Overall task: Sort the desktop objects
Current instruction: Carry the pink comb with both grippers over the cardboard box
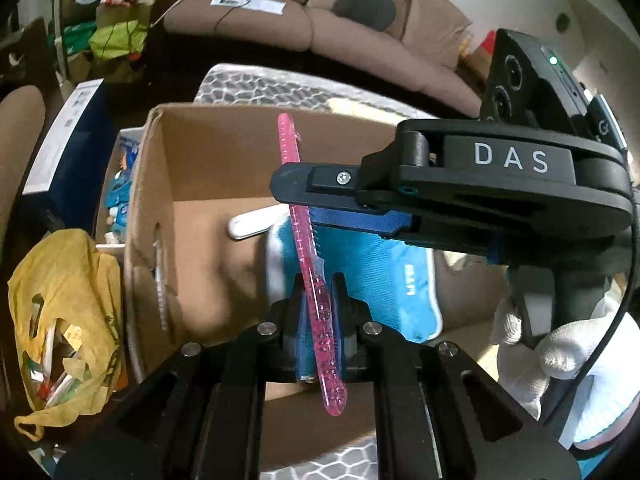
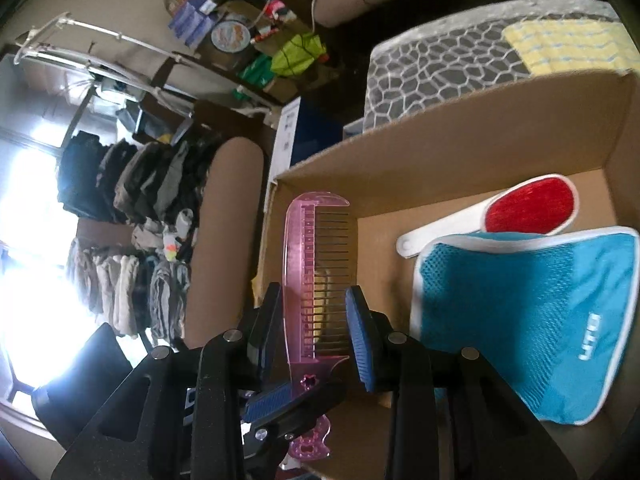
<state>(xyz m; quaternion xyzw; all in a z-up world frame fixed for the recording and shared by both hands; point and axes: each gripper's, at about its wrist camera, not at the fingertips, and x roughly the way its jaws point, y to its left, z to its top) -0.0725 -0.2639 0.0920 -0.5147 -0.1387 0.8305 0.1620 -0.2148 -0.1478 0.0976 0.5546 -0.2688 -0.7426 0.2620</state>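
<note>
A pink comb (image 1: pixel 316 276) with thin metal teeth hangs over an open cardboard box (image 1: pixel 208 160). The left claw (image 1: pixel 316 304) is clenched on the comb's handle end, squeezing its flat sides. The right claw (image 2: pixel 316 320) holds the same comb too: one blue pad (image 2: pixel 360 340) sits at the tips of the teeth and the other finger sits at the comb's pink back. In the left wrist view the right claw reaches in from the right, and its black body shows the white letters "DAS". A hand in a white glove (image 1: pixel 532 344) grips its handle.

Inside the box lies a blue mesh pouch (image 2: pixel 532 320) with a white edge. It has a small white word on it, but the letters are too blurry to read. Just beside it, partly tucked under its top edge, lies a white brush with a red oval pad (image 2: pixel 528 208).

Next to the box sits a yellow plastic bag (image 1: pixel 68 304) full of small things. A dark blue box with a white label (image 1: pixel 64 148) stands near it; the print is too small to read. Behind the box there is a grey cloth with a stone pattern (image 2: pixel 440 68) and a brown sofa (image 1: pixel 320 12).
</note>
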